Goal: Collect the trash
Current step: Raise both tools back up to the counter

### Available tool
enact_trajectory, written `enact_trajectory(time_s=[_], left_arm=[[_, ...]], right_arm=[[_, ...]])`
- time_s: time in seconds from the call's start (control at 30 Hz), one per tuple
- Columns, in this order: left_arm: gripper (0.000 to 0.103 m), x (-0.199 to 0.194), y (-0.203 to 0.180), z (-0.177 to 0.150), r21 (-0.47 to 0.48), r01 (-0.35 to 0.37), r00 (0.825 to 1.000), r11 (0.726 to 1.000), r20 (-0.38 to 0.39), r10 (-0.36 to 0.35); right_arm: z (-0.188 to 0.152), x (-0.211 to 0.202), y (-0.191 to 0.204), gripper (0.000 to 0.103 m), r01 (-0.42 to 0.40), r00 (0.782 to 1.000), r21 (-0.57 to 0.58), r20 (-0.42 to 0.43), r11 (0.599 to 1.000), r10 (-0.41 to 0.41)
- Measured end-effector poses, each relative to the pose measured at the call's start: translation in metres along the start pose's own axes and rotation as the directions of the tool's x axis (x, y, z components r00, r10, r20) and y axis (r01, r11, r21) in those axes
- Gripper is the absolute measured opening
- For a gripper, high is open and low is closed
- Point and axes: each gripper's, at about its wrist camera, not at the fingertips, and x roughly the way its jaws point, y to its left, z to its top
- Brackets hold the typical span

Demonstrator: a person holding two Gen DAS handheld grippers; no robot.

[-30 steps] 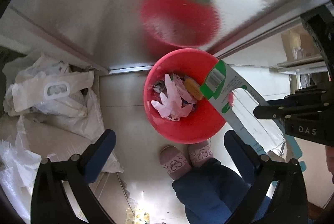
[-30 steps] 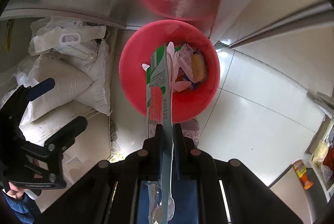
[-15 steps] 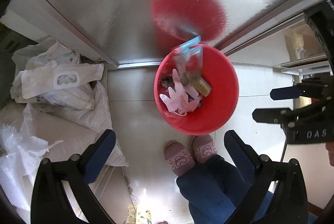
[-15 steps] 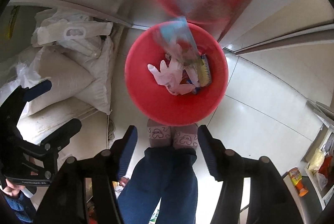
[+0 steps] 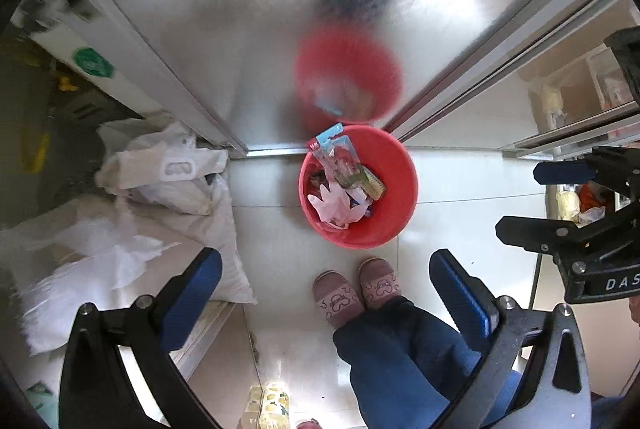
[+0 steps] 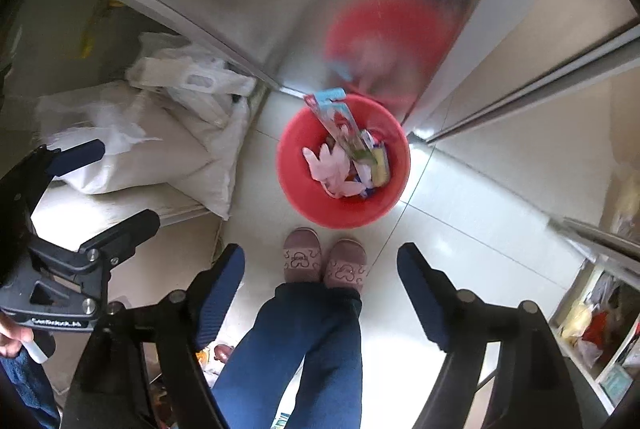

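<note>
Round red plastic bin [image 5: 394, 203] standing on pale glossy floor tiles [image 5: 276, 253], hard against the lower edge of a brushed-metal door panel [image 5: 256, 29] and just ahead of a pair of pink slippers [image 5: 356, 289]. Inside the bin: long flat blister pack with blue card header [image 5: 332, 145], propped upright against the far rim with its header projecting above it; crumpled pink rubber gloves [image 5: 334, 203]; small yellow-bristled brush [image 5: 374, 185]. Blister pack judged light, thin, fairly stiff yet springy, slick on its clear film face; best taken across the flat faces near the card header. Gloves judged limp and light; pinch at a bunched fold. Left gripper [image 5: 326, 295] well above the floor, pads wide apart, nothing between. Right gripper [image 6: 320, 293] likewise high, jaws opening, nothing between. White woven sacks [image 5: 168, 189] heaped left of the bin. Legible writing: "DAS" on the right gripper's black body in the left wrist view; printing on the blister pack too small to read.
</note>
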Motion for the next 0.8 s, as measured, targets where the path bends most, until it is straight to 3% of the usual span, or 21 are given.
enact_trajectory(time_s=[0.13, 0.4, 0.8], left_arm=[[0.103, -0.044, -0.005, -0.006, -0.011, -0.006, 1.000, 1.000, 0.029, 0.006], [0.103, -0.128, -0.016, -0.017, -0.029, -0.033, 0.995, 0.999, 0.091, 0.036], [0.103, -0.229, -0.025, -0.009, -0.065, -0.018, 0.975, 0.998, 0.221, 0.032]], right_arm=[[-0.009, -0.042, 0.012, 0.089, -0.013, 0.997, -0.008, 0.072, 1.000, 0.014], [-0.022, -0.113, 0.046, 0.102, 0.040, 0.980, -0.107, 0.197, 0.994, -0.018], [-0.035, -0.202, 0.057, 0.102, 0.072, 0.936, -0.130, 0.351, 0.989, -0.022]])
